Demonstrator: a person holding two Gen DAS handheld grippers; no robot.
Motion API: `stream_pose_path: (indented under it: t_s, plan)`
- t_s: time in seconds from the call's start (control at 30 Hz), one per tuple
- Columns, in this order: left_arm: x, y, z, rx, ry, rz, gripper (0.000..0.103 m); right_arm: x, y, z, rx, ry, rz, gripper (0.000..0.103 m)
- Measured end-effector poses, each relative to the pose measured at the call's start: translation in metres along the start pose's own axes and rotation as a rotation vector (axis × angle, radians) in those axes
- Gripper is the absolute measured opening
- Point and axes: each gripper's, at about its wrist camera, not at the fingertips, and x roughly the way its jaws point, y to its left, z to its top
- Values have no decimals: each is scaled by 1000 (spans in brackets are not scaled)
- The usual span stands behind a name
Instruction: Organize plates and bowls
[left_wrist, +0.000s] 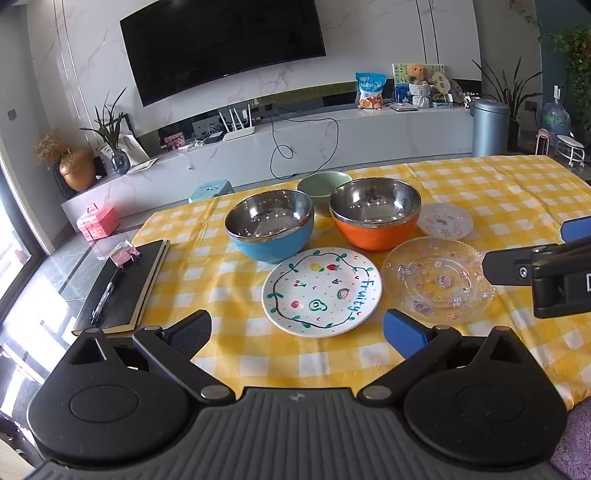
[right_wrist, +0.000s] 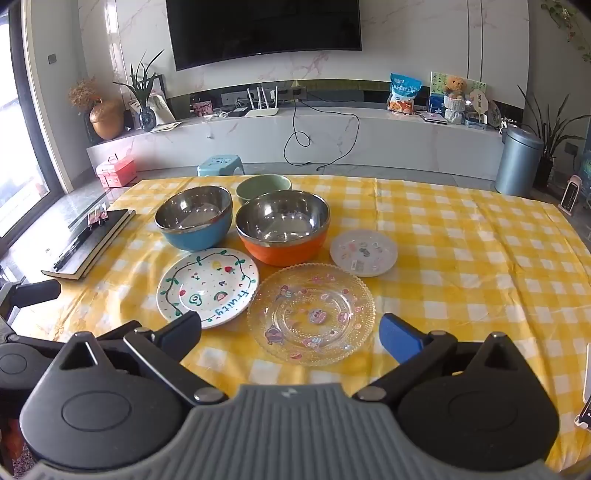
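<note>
at the far left, off the cloth, we see a black notebook with a pen on it; it is no part of our job. our left gripper hangs over the near edge of the yellow checked tablecloth, its fingers spread wide with nothing between them. just ahead of it lies the white fruity plate, flat on the cloth. we judge it ceramic: stiff, fairly heavy, glazed and slick, so we would pinch its raised rim on the near side rather than reach for the middle.

behind it stands the blue bowl, steel inside, and further back the small green bowl, partly hidden between the two big ones. the orange bowl sits to the right of the blue, apparently close to touching it. these steel-lined bowls look light and tough but slippery; we would take each by its rim, one finger inside and one out.

in front of the orange bowl lies the clear glass plate, beaded at its edge and probably the most fragile piece here; a gentle grip on that rim suits it. our right gripper hovers right at its near edge, also spread wide and empty. further right, the small clear plate lies alone, seemingly thin and light.

nothing is stacked yet.
</note>
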Motion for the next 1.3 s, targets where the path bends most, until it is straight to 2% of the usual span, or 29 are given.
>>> stream_pose_path:
  t_s: [0.07, 0.17, 1.3]
  plan:
    - [0, 3, -1, -2, -2, -13, 103, 0, -1, 0, 6, -3, 6, 101]
    - [-1, -3, -1, 15, 7, 24, 103, -1, -1, -1, 5, 0, 7, 100]
    - [-3, -9, -10, 26, 23, 8, 103, 0, 9, -6, 1, 18, 40, 100]
